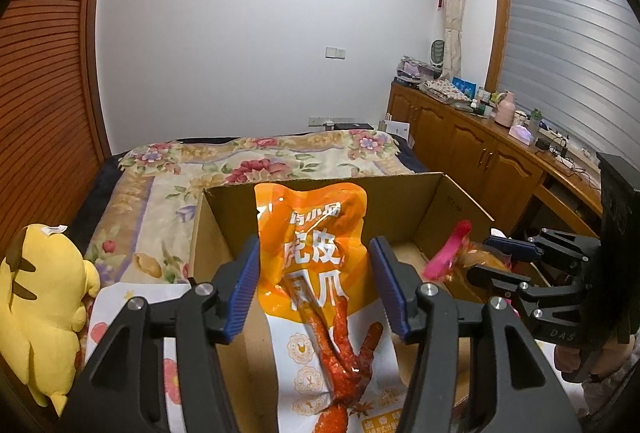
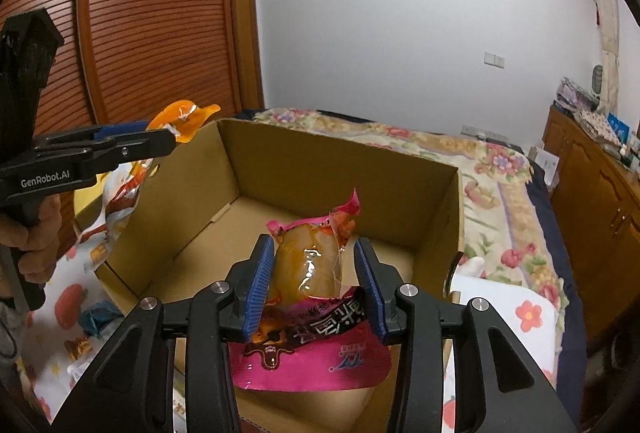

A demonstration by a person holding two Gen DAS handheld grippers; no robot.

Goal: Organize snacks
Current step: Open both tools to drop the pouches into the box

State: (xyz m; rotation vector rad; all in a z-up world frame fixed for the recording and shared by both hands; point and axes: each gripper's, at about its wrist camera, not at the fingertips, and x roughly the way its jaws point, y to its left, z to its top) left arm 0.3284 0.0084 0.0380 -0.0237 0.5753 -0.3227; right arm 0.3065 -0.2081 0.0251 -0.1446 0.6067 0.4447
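An open cardboard box (image 1: 404, 201) stands on the bed; it also shows in the right wrist view (image 2: 280, 161). My left gripper (image 1: 316, 285) is shut on an orange chicken-feet snack pack (image 1: 316, 245), held at the box's left wall; in the right wrist view the pack (image 2: 184, 117) hangs from the left gripper (image 2: 132, 143) outside that wall. My right gripper (image 2: 316, 281) is shut on a pink snack pack with a clear window (image 2: 308, 265), held over the box's near edge; the left wrist view shows the right gripper (image 1: 500, 253) and the pink pack (image 1: 452, 249).
A yellow plush toy (image 1: 40, 309) lies left of the box. A floral quilt (image 1: 256, 157) covers the bed beyond. Small snacks (image 2: 94, 321) lie on the printed sheet at left. A wooden cabinet (image 1: 480, 149) with clutter runs along the right; a wooden wardrobe (image 2: 152, 33) stands at left.
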